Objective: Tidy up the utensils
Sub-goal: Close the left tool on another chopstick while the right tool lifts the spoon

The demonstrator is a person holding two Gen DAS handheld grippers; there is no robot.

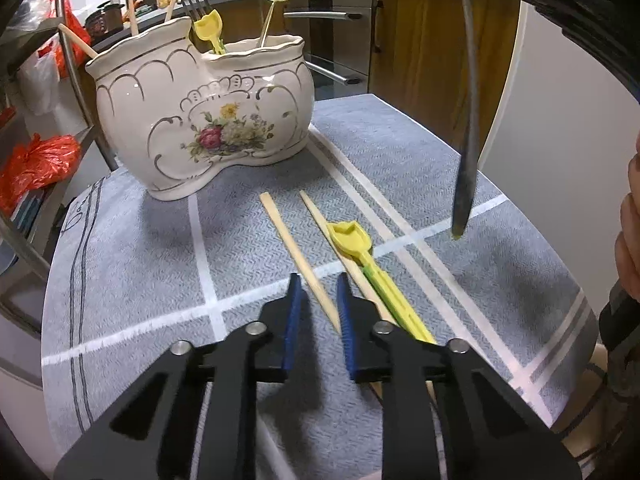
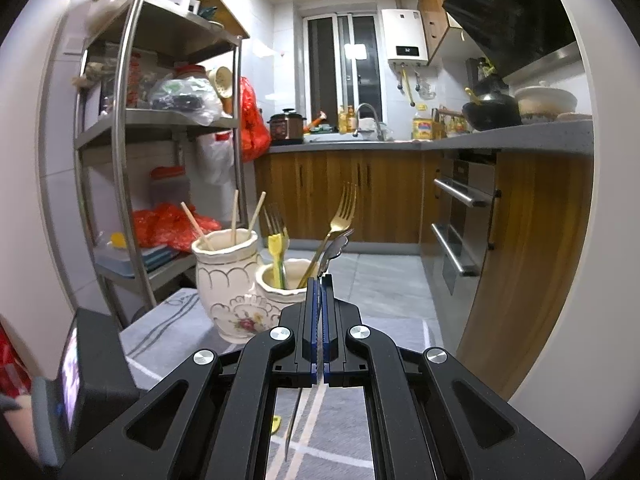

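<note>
A white flowered ceramic holder (image 1: 200,120) (image 2: 236,292) stands at the back of the grey cloth. Its taller cup holds chopsticks, its lower cup forks and a yellow plastic scoop. Two loose chopsticks (image 1: 296,248) and a yellow-green plastic scoop (image 1: 352,240) lie in front of it. My left gripper (image 1: 319,282) is low over the cloth, and the nearer chopstick's thin end lies between its blue pads with a small gap on each side. My right gripper (image 2: 320,280) is shut on a grey metal utensil (image 1: 468,120) (image 2: 339,245), held upright above the cloth to the right of the holder.
A steel shelf rack (image 2: 120,160) with red bags stands left of the table. Wooden cabinets and an oven front (image 2: 460,220) are behind and to the right. The table's rounded edge (image 1: 532,184) runs close on the right, where a person's hand (image 1: 632,220) shows.
</note>
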